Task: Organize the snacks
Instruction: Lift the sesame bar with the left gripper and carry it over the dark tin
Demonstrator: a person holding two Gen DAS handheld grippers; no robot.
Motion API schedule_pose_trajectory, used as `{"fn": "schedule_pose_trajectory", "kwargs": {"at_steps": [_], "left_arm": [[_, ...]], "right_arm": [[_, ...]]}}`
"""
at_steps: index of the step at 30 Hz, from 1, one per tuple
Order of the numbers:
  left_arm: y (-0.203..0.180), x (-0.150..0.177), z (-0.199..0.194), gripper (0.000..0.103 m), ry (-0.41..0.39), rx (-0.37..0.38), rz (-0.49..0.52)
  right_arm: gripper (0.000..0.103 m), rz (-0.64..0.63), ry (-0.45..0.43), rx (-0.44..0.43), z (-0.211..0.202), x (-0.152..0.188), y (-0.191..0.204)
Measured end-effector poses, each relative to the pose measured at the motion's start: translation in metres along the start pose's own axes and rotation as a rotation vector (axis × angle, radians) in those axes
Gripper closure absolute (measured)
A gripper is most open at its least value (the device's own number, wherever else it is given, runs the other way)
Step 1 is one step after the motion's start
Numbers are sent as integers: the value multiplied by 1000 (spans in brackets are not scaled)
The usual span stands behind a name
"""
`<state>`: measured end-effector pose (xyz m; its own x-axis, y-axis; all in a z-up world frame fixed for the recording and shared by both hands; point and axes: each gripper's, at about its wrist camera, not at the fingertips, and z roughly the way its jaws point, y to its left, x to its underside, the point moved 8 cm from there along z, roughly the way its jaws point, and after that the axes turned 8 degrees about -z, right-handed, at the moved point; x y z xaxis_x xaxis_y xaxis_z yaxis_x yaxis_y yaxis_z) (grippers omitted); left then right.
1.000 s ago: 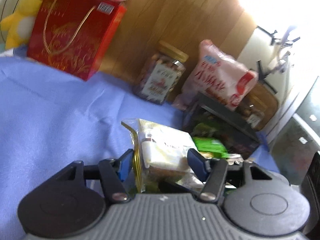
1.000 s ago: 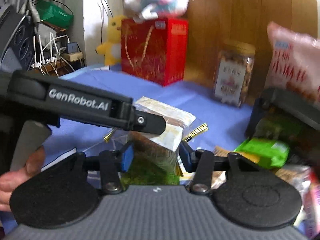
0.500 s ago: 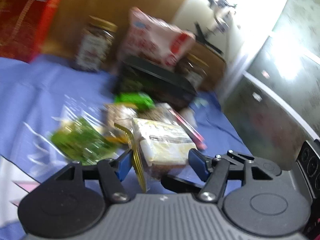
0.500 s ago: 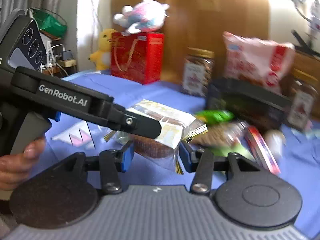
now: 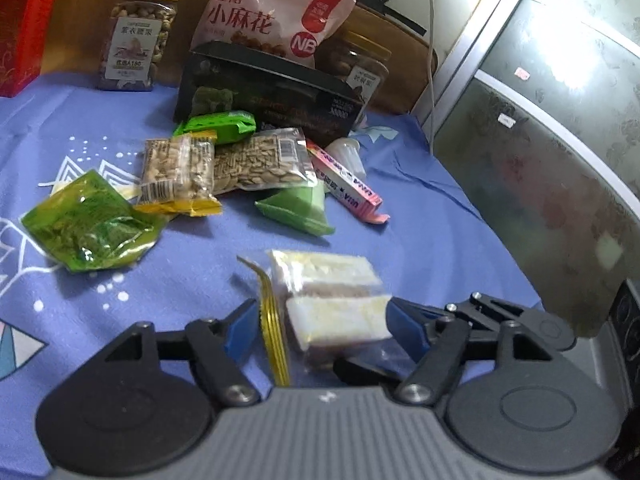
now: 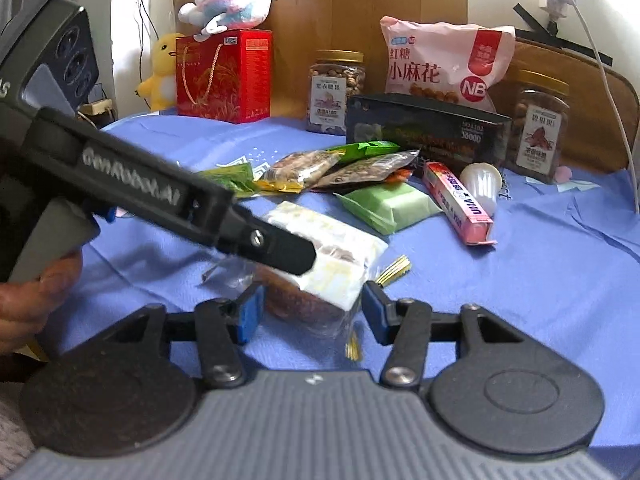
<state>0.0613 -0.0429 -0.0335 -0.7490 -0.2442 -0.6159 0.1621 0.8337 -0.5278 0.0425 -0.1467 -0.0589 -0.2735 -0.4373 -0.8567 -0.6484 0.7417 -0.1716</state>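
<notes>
Only right view shows plush toys [image 6: 228, 4], both grippers (left [image 5: 320, 326], right [image 6: 310, 306]) spread around cake packet [image 5: 332, 304].

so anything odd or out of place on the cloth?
Yes: a white light bulb lies among the snack packets beside the pink box, and it's no snack. Also, both tools, left and right, flank the same cake packet.

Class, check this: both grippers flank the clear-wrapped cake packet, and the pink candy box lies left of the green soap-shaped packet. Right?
Not quite. In the right wrist view the pink candy box lies right of the green packet, not left. Both grippers, left and right, do flank the cake packet.
</notes>
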Motion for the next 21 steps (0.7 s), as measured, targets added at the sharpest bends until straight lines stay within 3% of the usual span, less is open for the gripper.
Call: {"fn": "schedule_pose_trajectory", "kwargs": {"at_steps": [3, 8, 12, 21], "left_arm": [[-2, -6, -1, 26, -15, -6, 2], [-4, 2, 16, 33, 56, -14, 5], [-14, 8, 20, 34, 54, -26, 61], [-21, 7, 27, 32, 68, -25, 67]], "right_arm": [[32, 6, -11, 3, -1, 3, -3], [33, 35, 0, -24, 3, 12, -3], [32, 18, -21, -23, -1, 14, -1], [32, 64, -44, -13, -10, 19, -18]]}}
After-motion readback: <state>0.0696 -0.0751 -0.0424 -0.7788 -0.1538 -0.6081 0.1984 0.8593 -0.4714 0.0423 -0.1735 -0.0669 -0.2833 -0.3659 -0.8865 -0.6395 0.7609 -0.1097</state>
